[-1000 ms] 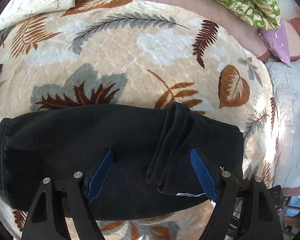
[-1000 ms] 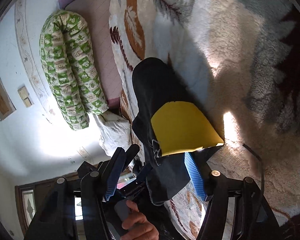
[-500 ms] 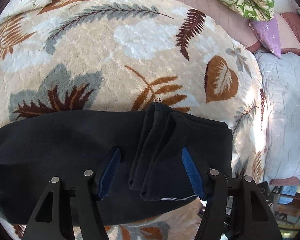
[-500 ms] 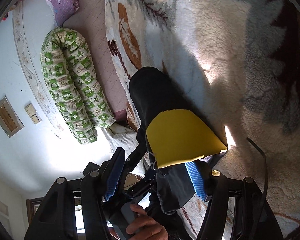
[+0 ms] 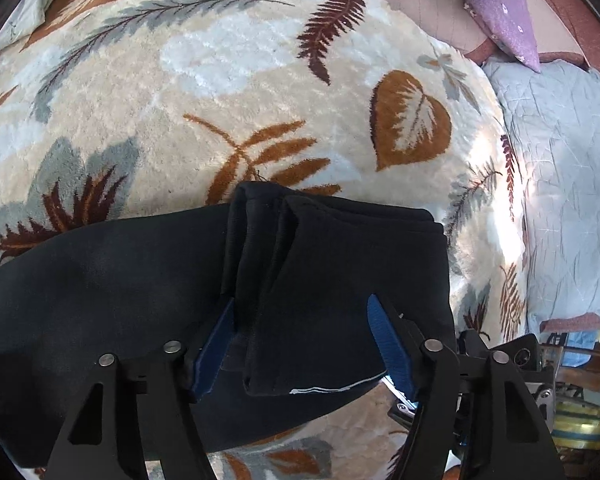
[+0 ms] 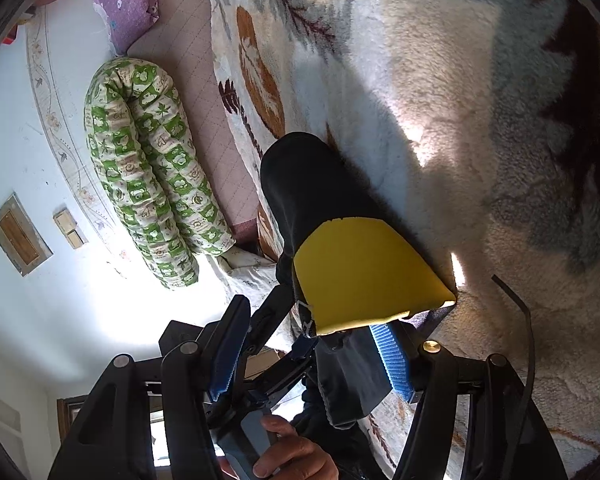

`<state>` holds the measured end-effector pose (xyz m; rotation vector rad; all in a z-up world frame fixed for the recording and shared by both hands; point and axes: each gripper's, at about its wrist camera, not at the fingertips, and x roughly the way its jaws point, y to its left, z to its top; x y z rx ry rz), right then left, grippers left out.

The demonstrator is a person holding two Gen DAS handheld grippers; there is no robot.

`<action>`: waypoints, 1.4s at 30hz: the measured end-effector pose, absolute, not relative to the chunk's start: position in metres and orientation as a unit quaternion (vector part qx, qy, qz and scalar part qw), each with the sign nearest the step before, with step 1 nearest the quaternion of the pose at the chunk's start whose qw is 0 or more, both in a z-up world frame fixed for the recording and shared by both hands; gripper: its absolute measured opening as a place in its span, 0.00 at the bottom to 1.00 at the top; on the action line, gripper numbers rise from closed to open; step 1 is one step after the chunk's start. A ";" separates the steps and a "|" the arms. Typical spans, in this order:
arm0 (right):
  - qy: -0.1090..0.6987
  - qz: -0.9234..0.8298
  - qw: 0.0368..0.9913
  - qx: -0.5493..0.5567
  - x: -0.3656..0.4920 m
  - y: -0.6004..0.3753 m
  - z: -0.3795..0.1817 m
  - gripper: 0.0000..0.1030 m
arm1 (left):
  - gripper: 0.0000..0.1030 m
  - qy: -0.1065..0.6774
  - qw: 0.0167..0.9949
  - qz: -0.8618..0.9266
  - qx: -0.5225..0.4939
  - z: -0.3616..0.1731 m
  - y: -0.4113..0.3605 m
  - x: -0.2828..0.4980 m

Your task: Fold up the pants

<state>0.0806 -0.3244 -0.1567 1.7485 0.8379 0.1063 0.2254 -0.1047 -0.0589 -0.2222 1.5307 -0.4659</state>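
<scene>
Plush cream blanket (image 5: 228,92) with a pattern of brown, rust and grey leaves covered the bed and filled most of the left wrist view, with a pale blue quilted cover (image 5: 560,184) beside it on the right and a purple pillow (image 5: 508,20) at the upper right. Black pants (image 5: 112,288) lay across the blanket in the lower half of that view, and a thick folded portion (image 5: 332,276) rested on top of the flat layer, its bunched edges turned toward the camera. The left claw (image 5: 300,344) pointed steeply down at the garment; its jaws were closing, with the folded portion between them. The left blue pad (image 5: 214,354) sat tucked against the fold's edge, and the right blue pad (image 5: 388,348) stood at the fold's other side; firm pressure on the cloth could not be confirmed. In the right wrist view, turned sideways, the same blanket (image 6: 460,100) occupied the right side, while a green patterned bolster (image 6: 148,168) lay on a pink quilted sheet (image 6: 188,80) by a pale wall (image 6: 16,152). The right claw (image 6: 312,364) stood spread, and an end of the pants (image 6: 312,184) with a yellow panel (image 6: 364,268) on it lay between the jaws, against the right-hand blue pad (image 6: 394,360) only; the other pad (image 6: 226,364) was clear of the cloth. A hand (image 6: 296,460) on the other tool's handle showed at the bottom edge.
</scene>
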 end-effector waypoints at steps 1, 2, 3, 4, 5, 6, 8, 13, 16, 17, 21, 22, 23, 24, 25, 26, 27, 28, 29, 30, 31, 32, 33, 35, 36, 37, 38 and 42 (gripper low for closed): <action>0.354 0.044 0.565 0.744 0.080 -0.324 -0.156 0.62 | 0.52 0.687 0.687 -0.208 -0.109 -0.061 -0.103 0.226; 0.352 0.043 0.566 0.744 0.080 -0.324 -0.156 0.62 | 0.48 0.689 0.684 -0.208 -0.119 -0.062 -0.101 0.228; 0.349 0.040 0.569 0.744 0.080 -0.323 -0.156 0.62 | 0.39 0.690 0.683 -0.205 -0.123 -0.063 -0.099 0.228; 0.345 0.035 0.571 0.744 0.079 -0.323 -0.156 0.62 | 0.31 0.692 0.681 -0.203 -0.125 -0.064 -0.097 0.228; 0.343 0.030 0.571 0.745 0.079 -0.323 -0.158 0.61 | 0.28 0.697 0.674 -0.205 -0.133 -0.067 -0.096 0.227; 0.343 0.029 0.569 0.747 0.079 -0.322 -0.159 0.55 | 0.23 0.701 0.668 -0.206 -0.142 -0.069 -0.095 0.228; 0.341 0.019 0.572 0.746 0.078 -0.321 -0.160 0.34 | 0.19 0.706 0.663 -0.194 -0.156 -0.074 -0.092 0.228; 0.352 0.017 0.608 0.712 0.075 -0.328 -0.149 0.07 | 0.13 0.711 0.653 -0.187 -0.182 -0.075 -0.095 0.220; 0.341 0.017 0.622 0.705 0.071 -0.342 -0.140 0.06 | 0.13 0.716 0.637 -0.197 -0.209 -0.073 -0.101 0.208; 0.338 0.019 0.627 0.702 0.069 -0.346 -0.136 0.06 | 0.13 0.713 0.641 -0.199 -0.204 -0.071 -0.105 0.204; 0.348 0.010 0.643 0.682 0.065 -0.360 -0.132 0.06 | 0.13 0.705 0.667 -0.179 -0.162 -0.077 -0.121 0.202; 0.354 0.008 0.641 0.681 0.066 -0.361 -0.137 0.06 | 0.13 0.705 0.670 -0.175 -0.154 -0.080 -0.122 0.203; 0.361 0.008 0.640 0.678 0.066 -0.360 -0.142 0.06 | 0.13 0.703 0.675 -0.173 -0.145 -0.083 -0.124 0.204; 0.367 0.005 0.643 0.673 0.067 -0.359 -0.146 0.06 | 0.14 0.700 0.679 -0.173 -0.140 -0.084 -0.125 0.206; 0.373 0.005 0.646 0.666 0.068 -0.358 -0.150 0.06 | 0.14 0.699 0.681 -0.174 -0.136 -0.084 -0.127 0.206; 0.378 0.002 0.649 0.660 0.069 -0.358 -0.154 0.06 | 0.14 0.699 0.681 -0.174 -0.132 -0.083 -0.128 0.206; 0.380 -0.003 0.650 0.658 0.069 -0.358 -0.159 0.06 | 0.15 0.698 0.684 -0.173 -0.122 -0.083 -0.130 0.206; 0.380 0.001 0.648 0.660 0.070 -0.358 -0.163 0.04 | 0.15 0.698 0.686 -0.172 -0.116 -0.082 -0.132 0.204; 0.379 0.001 0.646 0.662 0.070 -0.359 -0.165 0.04 | 0.15 0.698 0.685 -0.172 -0.116 -0.082 -0.133 0.204; 0.380 0.002 0.644 0.664 0.070 -0.359 -0.165 0.09 | 0.15 0.699 0.683 -0.175 -0.118 -0.081 -0.133 0.203; 0.381 0.007 0.642 0.665 0.071 -0.359 -0.163 0.09 | 0.16 0.701 0.679 -0.178 -0.125 -0.080 -0.130 0.203; 0.386 0.011 0.639 0.665 0.072 -0.359 -0.160 0.14 | 0.17 0.703 0.674 -0.181 -0.138 -0.079 -0.126 0.203; 0.388 0.013 0.632 0.671 0.070 -0.361 -0.158 0.22 | 0.20 0.705 0.671 -0.181 -0.142 -0.077 -0.119 0.203; 0.385 0.025 0.614 0.688 0.063 -0.363 -0.153 0.37 | 0.27 0.704 0.673 -0.173 -0.146 -0.070 -0.104 0.200; 0.385 0.031 0.613 0.689 0.058 -0.364 -0.148 0.40 | 0.34 0.702 0.680 -0.162 -0.136 -0.064 -0.098 0.199; 0.386 0.036 0.617 0.685 0.054 -0.366 -0.142 0.40 | 0.49 0.698 0.693 -0.140 -0.117 -0.058 -0.090 0.197; 0.388 0.039 0.621 0.680 0.048 -0.367 -0.136 0.40 | 0.56 0.692 0.707 -0.115 -0.094 -0.053 -0.082 0.195; 0.385 0.051 0.646 0.657 0.034 -0.373 -0.112 0.40 | 0.60 0.683 0.718 -0.086 -0.106 -0.036 -0.041 0.183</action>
